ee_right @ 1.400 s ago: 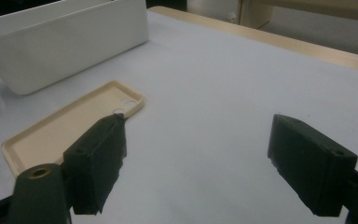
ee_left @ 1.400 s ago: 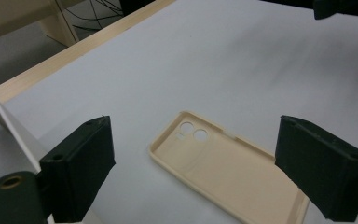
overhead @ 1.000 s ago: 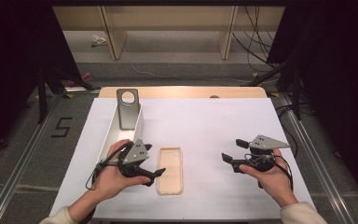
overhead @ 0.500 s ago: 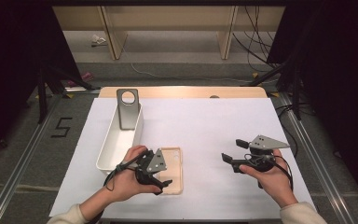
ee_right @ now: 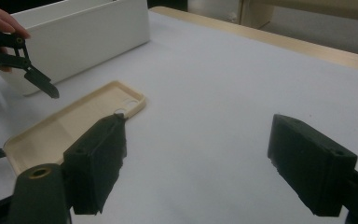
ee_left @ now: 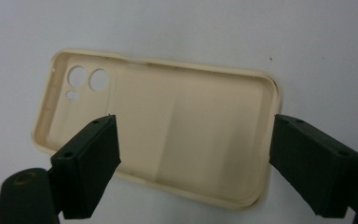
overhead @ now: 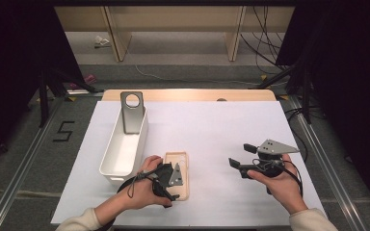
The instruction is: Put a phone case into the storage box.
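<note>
**A:** Where does the cream-coloured, soft-looking phone case (overhead: 177, 174) lie?

**B:** Flat on the white table cover (overhead: 212, 130), hollow side up, towards the near edge and a little left of the middle. Its two round camera holes sit at the far end. It lies just to the right of the long white plastic bin (overhead: 124, 147), close to it but apart.

**A:** And the left gripper (overhead: 169, 185)?

**B:** The left hand (overhead: 142, 188) holds it right over the near part of the case. In the left gripper view its two black jaws are spread wide, one over the case's inside near the camera holes, the other beyond the opposite short end. The case (ee_left: 158, 128) lies between them, and the pads do not press on it. I cannot tell whether a jaw tip touches the case.

**A:** The right gripper (overhead: 243, 159)?

**B:** The right hand (overhead: 278, 185) holds it near the table's near right side, well apart from the case, pointing left towards it. Its jaws are also spread wide with nothing between them; the right gripper view shows bare cover (ee_right: 214, 107) there, with the case (ee_right: 70, 126) farther off at the left.

**A:** Anything in the bin?

**B:** A grey metal plate with a round hole (overhead: 132, 111) stands upright at its far end.
</note>
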Demonstrator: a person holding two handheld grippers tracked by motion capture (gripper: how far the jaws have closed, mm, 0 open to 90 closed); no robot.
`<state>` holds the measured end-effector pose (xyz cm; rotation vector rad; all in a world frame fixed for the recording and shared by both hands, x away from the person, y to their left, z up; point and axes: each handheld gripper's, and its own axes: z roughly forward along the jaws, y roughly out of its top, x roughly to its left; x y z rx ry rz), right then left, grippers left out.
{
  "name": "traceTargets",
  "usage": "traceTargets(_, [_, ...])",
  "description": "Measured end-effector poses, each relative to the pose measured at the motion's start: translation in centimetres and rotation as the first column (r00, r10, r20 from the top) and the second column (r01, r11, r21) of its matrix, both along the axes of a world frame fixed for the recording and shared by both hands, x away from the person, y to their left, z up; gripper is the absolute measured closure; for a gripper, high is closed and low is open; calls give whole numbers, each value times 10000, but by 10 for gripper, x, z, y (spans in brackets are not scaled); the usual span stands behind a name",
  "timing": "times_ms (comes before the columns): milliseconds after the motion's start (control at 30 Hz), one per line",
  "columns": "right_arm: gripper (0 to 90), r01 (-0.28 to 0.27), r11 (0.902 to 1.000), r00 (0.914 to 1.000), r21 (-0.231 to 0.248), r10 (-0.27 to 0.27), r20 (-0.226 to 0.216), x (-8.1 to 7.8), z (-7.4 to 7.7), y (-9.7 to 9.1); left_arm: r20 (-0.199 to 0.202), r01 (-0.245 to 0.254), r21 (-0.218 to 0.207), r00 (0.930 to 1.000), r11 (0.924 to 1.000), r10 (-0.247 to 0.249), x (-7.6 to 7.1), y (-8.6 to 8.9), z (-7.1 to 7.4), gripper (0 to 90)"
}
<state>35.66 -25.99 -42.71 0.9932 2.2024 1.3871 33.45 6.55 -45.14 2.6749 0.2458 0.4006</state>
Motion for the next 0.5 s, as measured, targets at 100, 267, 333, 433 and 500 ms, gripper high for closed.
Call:
traceTargets(100, [203,13,10000,10000,-21,-13,-20,0,0,0,-36,98,220,9999,9997,-97,-1,-2,-2,160])
traceTargets(267, [203,-4,10000,10000,-3,4,-5,0,0,0,-33,294,645,9996,9975,-292,-3,-6,-5,168])
traceTargets(333, [203,2,10000,10000,4,-2,-3,0,0,0,-2,363,780,9993,9963,-364,-4,-8,-6,169])
traceTargets(433, [203,5,10000,10000,-18,-5,-16,0,0,0,-63,473,898,9989,9948,-469,-5,-9,-7,169])
traceTargets(500, [204,-3,10000,10000,-17,3,-14,0,0,0,-38,532,995,9986,9936,-531,-5,-11,-8,169])
